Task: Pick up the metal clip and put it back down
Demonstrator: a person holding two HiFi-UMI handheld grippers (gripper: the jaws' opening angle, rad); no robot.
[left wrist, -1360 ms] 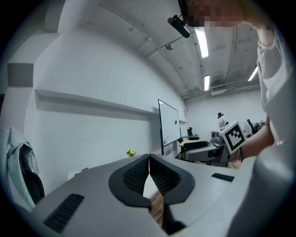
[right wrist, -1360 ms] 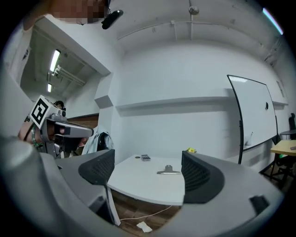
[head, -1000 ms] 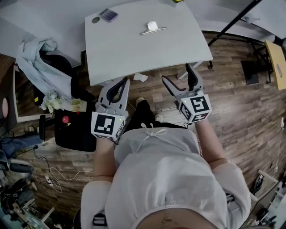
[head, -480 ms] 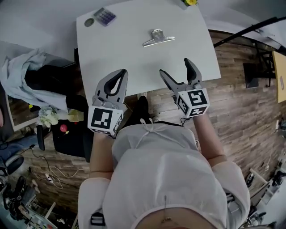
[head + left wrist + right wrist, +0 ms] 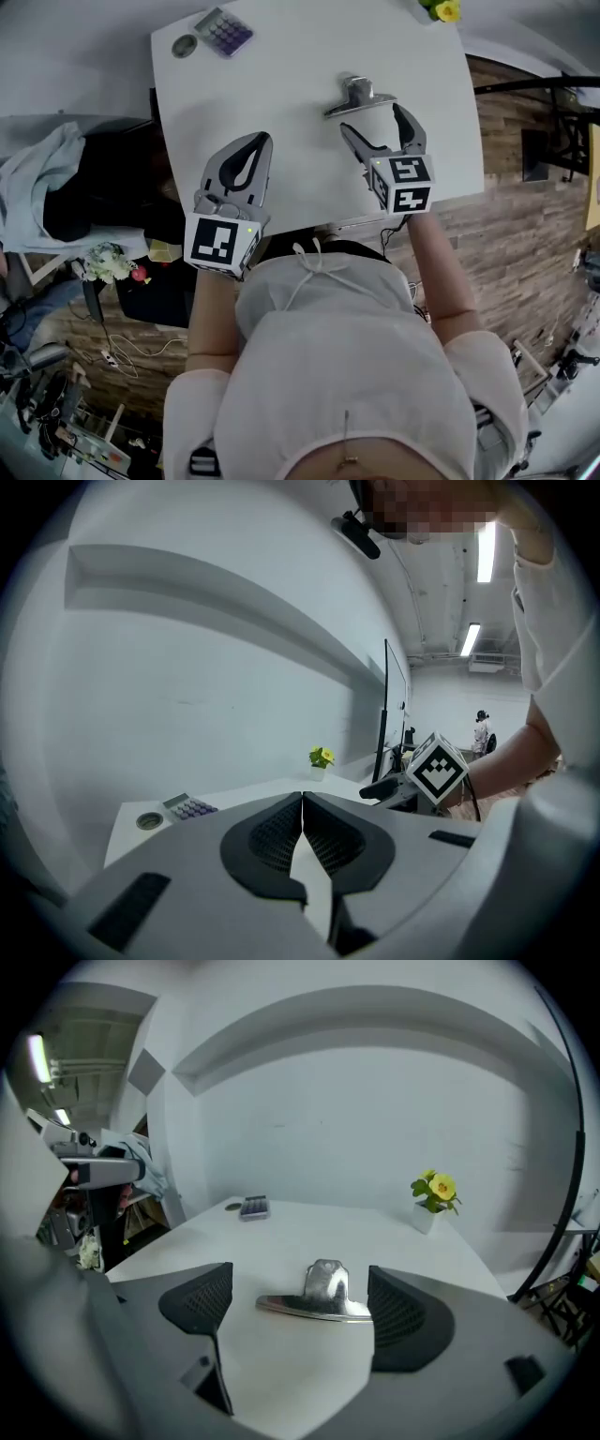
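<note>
The shiny metal clip lies flat on the white table, its handle pointing away from me. My right gripper is open just short of it, with the clip seen ahead between the two spread jaws and not touched. My left gripper hovers over the table's near left part, shut with nothing between its pads. The right gripper's marker cube shows in the left gripper view.
A calculator and a small round item sit at the table's far left corner. A small potted yellow flower stands at the far right. Clothing lies heaped on a chair left of the table. Wooden floor surrounds it.
Both grippers have moved forward from the table's near edge out over its top. The right one now reaches the clip. The left jaws, open a second ago, are shut.
</note>
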